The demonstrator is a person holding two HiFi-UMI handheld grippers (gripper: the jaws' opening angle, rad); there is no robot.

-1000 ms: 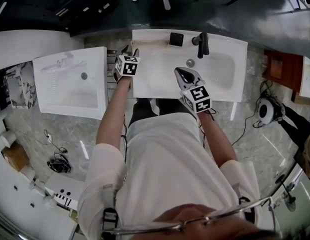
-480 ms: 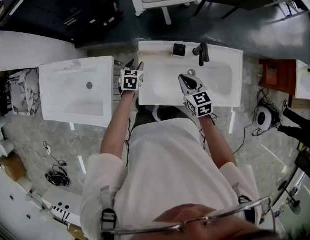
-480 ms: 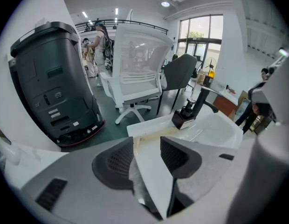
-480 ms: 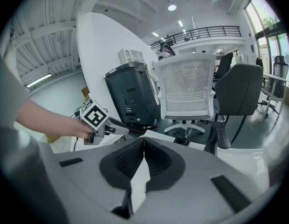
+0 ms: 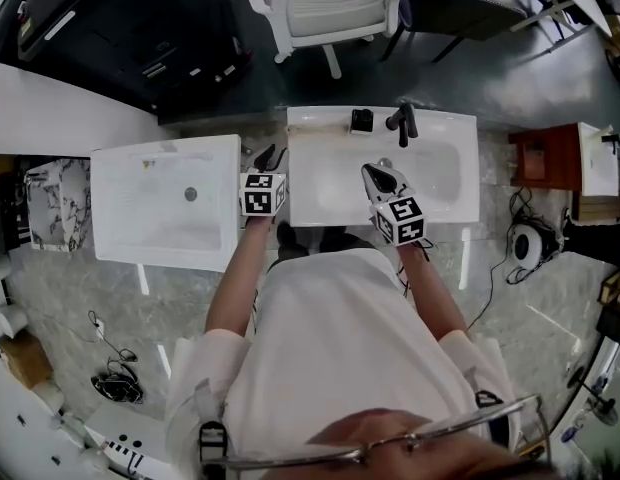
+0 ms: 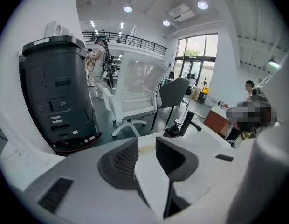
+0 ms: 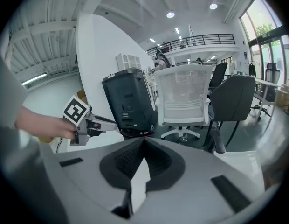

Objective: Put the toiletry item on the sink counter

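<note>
A white sink counter [image 5: 320, 203] with a basin lies below me. At its back rim a small black toiletry item [image 5: 361, 120] stands just left of the black faucet [image 5: 402, 120]; the left gripper view shows the item [image 6: 173, 132] far ahead. My left gripper [image 5: 267, 158] hovers by the counter's left edge, its jaws closing with a gap and nothing between them [image 6: 147, 148]. My right gripper [image 5: 380, 178] hangs over the basin, jaws shut tip to tip and empty [image 7: 144, 141].
A second white sink unit [image 5: 120, 218] stands to the left. Behind the counter are a black machine [image 5: 140, 38], a white mesh chair [image 5: 325, 3] and a dark chair [image 5: 460, 8]. A brown cabinet [image 5: 540, 158] and cables [image 5: 530, 238] sit at the right.
Both grippers have drawn back from the rear of the counter toward my body. The left gripper's fingers stand closer together than before.
</note>
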